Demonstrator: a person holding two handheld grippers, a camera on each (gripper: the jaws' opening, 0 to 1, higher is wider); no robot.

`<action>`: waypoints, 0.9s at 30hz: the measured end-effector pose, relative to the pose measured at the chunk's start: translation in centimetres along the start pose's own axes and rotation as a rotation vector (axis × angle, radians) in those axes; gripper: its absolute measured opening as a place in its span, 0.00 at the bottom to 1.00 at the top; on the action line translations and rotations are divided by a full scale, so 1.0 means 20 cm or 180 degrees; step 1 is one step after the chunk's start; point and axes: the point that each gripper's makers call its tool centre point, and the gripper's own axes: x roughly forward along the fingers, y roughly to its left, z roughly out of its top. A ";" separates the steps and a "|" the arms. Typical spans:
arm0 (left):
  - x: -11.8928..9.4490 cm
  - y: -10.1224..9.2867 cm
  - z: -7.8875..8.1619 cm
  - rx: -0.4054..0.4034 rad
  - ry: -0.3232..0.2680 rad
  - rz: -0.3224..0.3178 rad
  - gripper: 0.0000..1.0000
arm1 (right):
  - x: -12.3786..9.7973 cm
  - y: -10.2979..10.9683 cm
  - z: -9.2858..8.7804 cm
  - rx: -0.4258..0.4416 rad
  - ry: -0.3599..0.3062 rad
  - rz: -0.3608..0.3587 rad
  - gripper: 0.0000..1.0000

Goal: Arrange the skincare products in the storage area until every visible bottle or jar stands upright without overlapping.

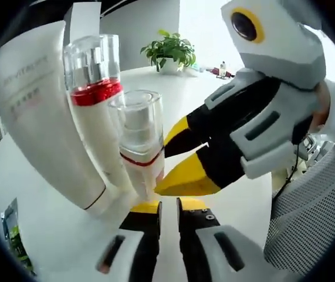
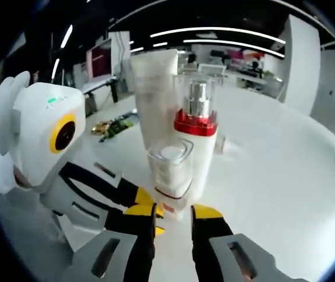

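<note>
We have three skincare products clustered on the white table (image 1: 50,235), well in from its edges: a white tube (image 1: 38,117) leaning with its long axis tilted off vertical, a tall red-banded pump bottle (image 1: 97,111) tilted alongside it, and a small clear-capped bottle (image 1: 139,141) in front, cap uppermost. Our right tool (image 1: 170,161) has its jaws spread around the small bottle's lower body, probably to steady or straighten it, though we cannot confirm contact. Our left tool (image 1: 168,207) waits just beside the base, jaws nearly together and empty.
</note>
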 end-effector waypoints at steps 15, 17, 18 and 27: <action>0.02 0.01 0.04 0.0063 -0.0195 0.0000 0.22 | 0.06 0.00 0.03 0.0086 -0.0124 0.0105 0.29; 0.02 0.01 0.04 0.0064 -0.0202 -0.0005 0.23 | 0.07 0.00 0.04 0.0130 -0.0124 0.0123 0.29; 0.02 0.01 0.04 0.0082 -0.0216 -0.0008 0.23 | 0.07 0.00 0.04 0.0151 -0.0138 0.0124 0.29; 0.04 0.01 0.03 0.0101 -0.0257 -0.0034 0.32 | 0.11 -0.02 0.04 0.0201 -0.0130 0.0142 0.29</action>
